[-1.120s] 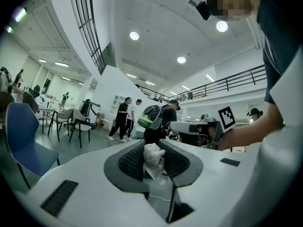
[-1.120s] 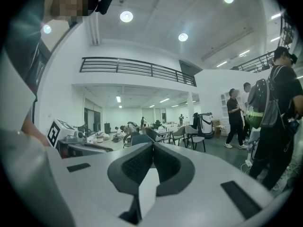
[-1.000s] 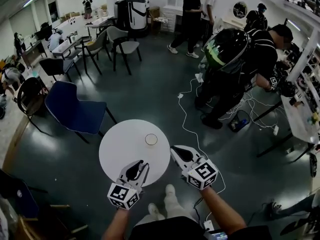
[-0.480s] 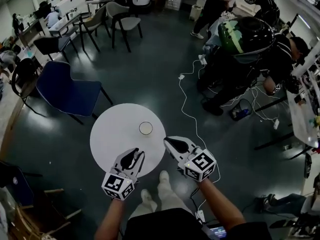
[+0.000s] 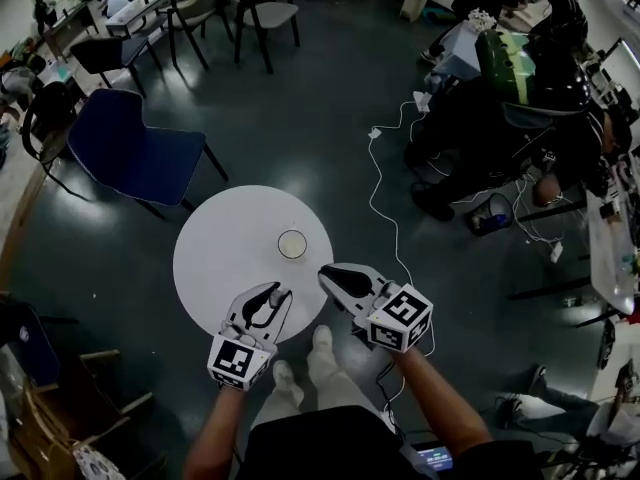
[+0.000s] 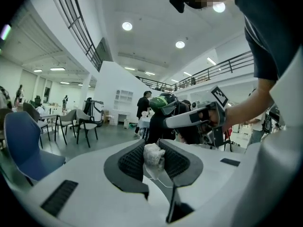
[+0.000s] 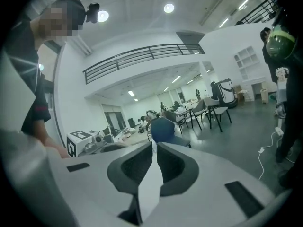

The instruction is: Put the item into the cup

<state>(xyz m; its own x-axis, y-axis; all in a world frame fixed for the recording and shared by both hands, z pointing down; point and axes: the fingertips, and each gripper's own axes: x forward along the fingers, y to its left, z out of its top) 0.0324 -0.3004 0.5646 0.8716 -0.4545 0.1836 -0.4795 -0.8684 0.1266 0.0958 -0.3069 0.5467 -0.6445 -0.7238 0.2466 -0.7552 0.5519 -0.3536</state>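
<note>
A clear cup (image 5: 292, 244) stands on the round white table (image 5: 225, 258), toward its right side. My left gripper (image 5: 277, 293) hovers over the table's near edge, shut on a small crumpled white item (image 6: 153, 155) that sits between its dark pads. The same item (image 5: 279, 293) shows as a pale speck at the jaw tips in the head view. My right gripper (image 5: 325, 273) is just below and right of the cup, shut with nothing in it; its jaws meet edge to edge in the right gripper view (image 7: 154, 147). From the left gripper view, the right gripper (image 6: 196, 119) appears ahead.
A blue chair (image 5: 130, 153) stands left of the table. A white cable (image 5: 382, 203) trails across the dark floor to the right. Other chairs (image 5: 255, 8) and desks are farther back; people stand around a workbench (image 5: 610, 238) at the right.
The head camera has tilted further down, so the table and cup sit higher in view. Both grippers have shifted slightly toward the cup. Their jaws have not changed.
</note>
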